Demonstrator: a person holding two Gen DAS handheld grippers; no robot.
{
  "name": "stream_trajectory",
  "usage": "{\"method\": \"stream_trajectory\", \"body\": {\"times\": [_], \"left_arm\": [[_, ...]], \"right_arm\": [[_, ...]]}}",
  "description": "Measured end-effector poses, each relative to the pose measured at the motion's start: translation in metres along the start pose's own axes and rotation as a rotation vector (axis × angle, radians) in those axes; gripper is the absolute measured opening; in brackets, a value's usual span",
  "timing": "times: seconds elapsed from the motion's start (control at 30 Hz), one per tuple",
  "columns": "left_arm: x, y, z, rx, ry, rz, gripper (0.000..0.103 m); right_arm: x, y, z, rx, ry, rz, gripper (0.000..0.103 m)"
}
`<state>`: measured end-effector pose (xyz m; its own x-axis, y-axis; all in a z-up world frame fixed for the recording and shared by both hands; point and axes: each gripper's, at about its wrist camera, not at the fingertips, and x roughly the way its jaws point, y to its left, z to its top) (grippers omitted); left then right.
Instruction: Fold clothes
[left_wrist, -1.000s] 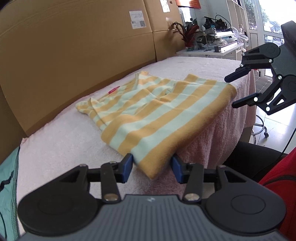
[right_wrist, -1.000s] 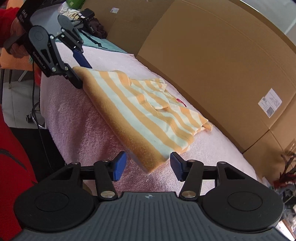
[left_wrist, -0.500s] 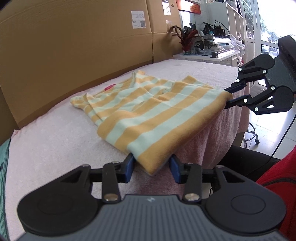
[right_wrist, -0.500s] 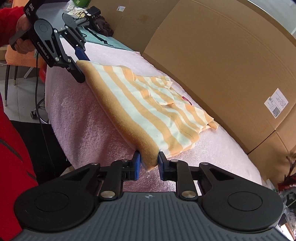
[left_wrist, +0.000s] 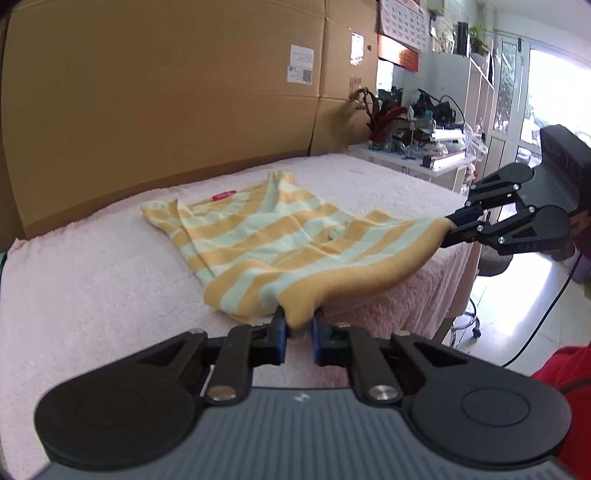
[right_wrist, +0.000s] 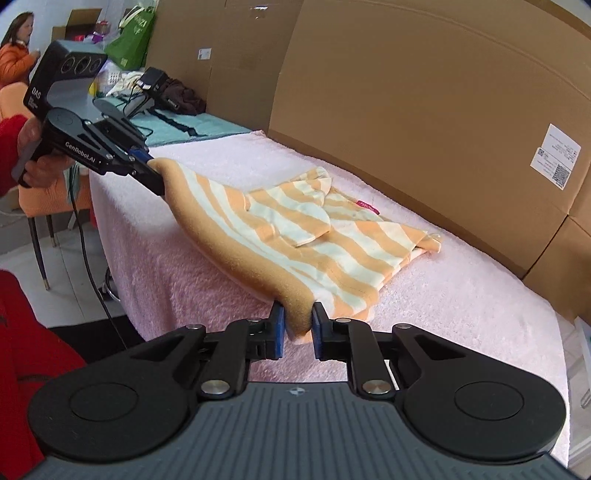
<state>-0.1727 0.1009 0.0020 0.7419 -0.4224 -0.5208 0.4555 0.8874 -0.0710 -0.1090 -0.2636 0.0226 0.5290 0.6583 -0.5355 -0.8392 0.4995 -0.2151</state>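
Note:
A yellow and pale-green striped garment (left_wrist: 280, 236) lies on the pink towel-covered table (left_wrist: 92, 288), its near hem raised off the edge. My left gripper (left_wrist: 297, 325) holds one hem corner; its jaws are still closing, with the orange hem pinched between the blue pads. In the right wrist view the same garment (right_wrist: 295, 229) stretches from my right gripper (right_wrist: 297, 325), shut on the other hem corner, to the left gripper (right_wrist: 151, 170). A hand (right_wrist: 37, 173) in a red sleeve holds that tool. The right gripper (left_wrist: 448, 225) also shows in the left wrist view, clamped on its corner.
Tall cardboard boxes (left_wrist: 147, 92) wall the table's far side. A shelf with a plant (left_wrist: 384, 122) and clutter stands past the table's end. A teal cloth (right_wrist: 184, 125), bags and an orange chair (right_wrist: 40, 199) sit at the other end, where a person in orange (right_wrist: 18, 55) is.
Both grippers have gone from open around the hem corners to pinching them. They have risen and rolled, lifting the near hem off the table edge.

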Motion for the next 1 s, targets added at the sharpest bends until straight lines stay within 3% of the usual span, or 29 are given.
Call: {"method": "stream_trajectory", "body": {"times": [0.17, 0.3, 0.57, 1.0], "left_arm": [[0.012, 0.017, 0.032, -0.047, 0.012, -0.021, 0.010], [0.039, 0.033, 0.047, -0.075, 0.070, -0.024, 0.010], [0.075, 0.080, 0.062, -0.234, 0.081, -0.035, 0.010], [0.129, 0.109, 0.065, -0.266, 0.112, 0.053, 0.013]], "right_arm": [[0.016, -0.029, 0.018, 0.109, 0.021, 0.040, 0.016], [0.040, -0.051, 0.025, 0.206, 0.054, 0.072, 0.016], [0.081, -0.088, 0.032, 0.341, 0.083, 0.084, 0.016], [0.127, -0.117, 0.026, 0.438, 0.089, 0.043, 0.017]]}}
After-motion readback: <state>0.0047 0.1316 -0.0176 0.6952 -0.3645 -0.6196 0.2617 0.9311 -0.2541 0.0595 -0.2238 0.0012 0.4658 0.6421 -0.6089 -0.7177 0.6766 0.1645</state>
